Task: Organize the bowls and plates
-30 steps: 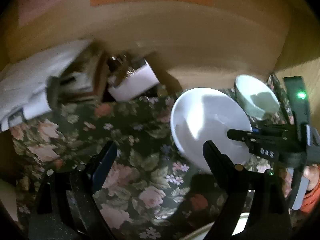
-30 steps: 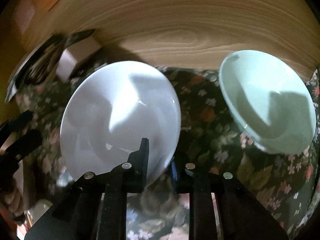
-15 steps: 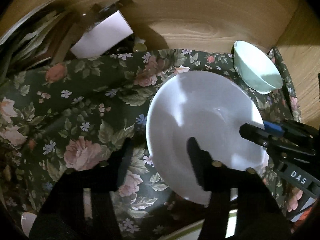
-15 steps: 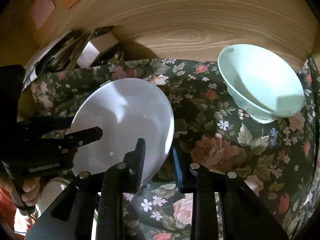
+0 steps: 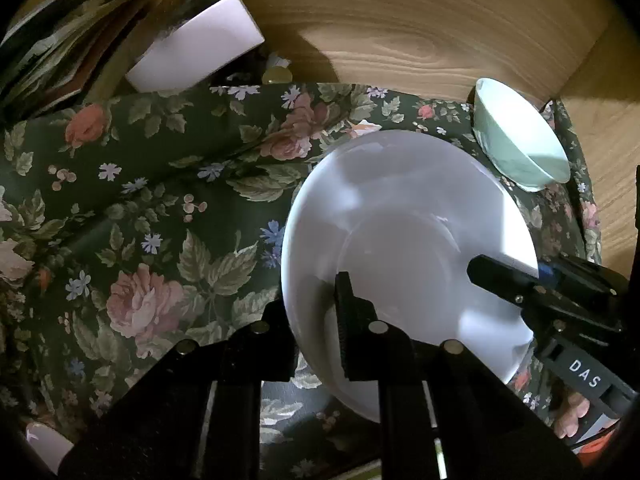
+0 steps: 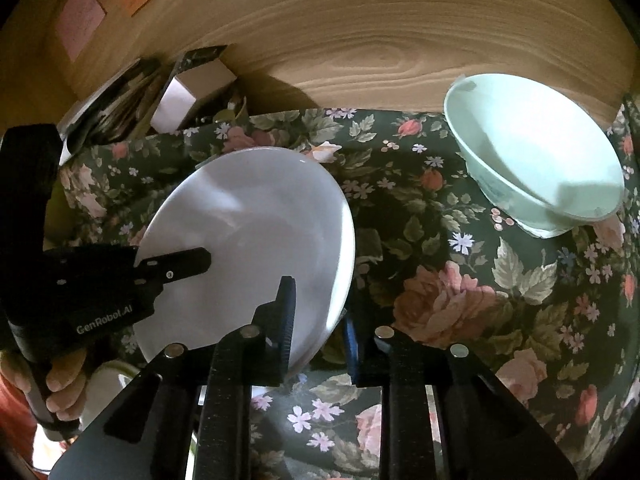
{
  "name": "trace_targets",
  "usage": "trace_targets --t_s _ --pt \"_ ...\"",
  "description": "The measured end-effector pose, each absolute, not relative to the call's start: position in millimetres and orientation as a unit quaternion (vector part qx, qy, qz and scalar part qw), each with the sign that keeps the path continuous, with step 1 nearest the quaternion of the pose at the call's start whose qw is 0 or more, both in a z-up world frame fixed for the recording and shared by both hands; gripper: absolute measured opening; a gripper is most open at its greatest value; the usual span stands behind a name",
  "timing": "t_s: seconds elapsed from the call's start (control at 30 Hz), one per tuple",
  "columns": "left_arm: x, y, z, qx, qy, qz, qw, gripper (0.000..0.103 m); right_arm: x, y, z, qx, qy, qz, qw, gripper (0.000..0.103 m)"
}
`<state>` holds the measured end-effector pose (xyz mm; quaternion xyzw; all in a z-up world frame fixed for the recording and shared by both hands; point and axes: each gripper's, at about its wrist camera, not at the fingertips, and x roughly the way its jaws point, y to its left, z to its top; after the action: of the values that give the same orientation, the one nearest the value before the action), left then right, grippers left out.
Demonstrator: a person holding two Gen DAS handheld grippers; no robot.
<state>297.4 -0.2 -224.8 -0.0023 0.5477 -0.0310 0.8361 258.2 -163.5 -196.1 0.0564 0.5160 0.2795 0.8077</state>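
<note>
White plate [image 5: 408, 248] tilted above floral-clothed bench [image 5: 160, 200], left of green bowl [image 6: 536, 160]. Left gripper [image 5: 316, 320] has just closed; both it and right gripper [image 6: 318, 320] have fingers clamped on the rim. Risk: uneven pulls could slip or crack it.

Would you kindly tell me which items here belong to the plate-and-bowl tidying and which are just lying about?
Belonging to the job:
- white plate, clamped at its rim by the left gripper and right gripper
- pale green bowl, standing apart on the floral cloth

Lying about:
- white box
- stack of booklets
</note>
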Motion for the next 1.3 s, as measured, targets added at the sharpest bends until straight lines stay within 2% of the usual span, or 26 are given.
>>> trace_targets --t_s 0.7,1.3 --pt "226.0 11.6 -151.1 -0.012 0.477 -0.041 0.878 0.015 211.6 -156.3 -125.9 0.038 0.452 0.290 0.843 0.019" --pt "146.1 65.1 -118.5 -0.036 0.439 0.007 0.898 0.015 165.1 -98.1 -99.3 0.012 0.422 0.342 0.840 0.020"
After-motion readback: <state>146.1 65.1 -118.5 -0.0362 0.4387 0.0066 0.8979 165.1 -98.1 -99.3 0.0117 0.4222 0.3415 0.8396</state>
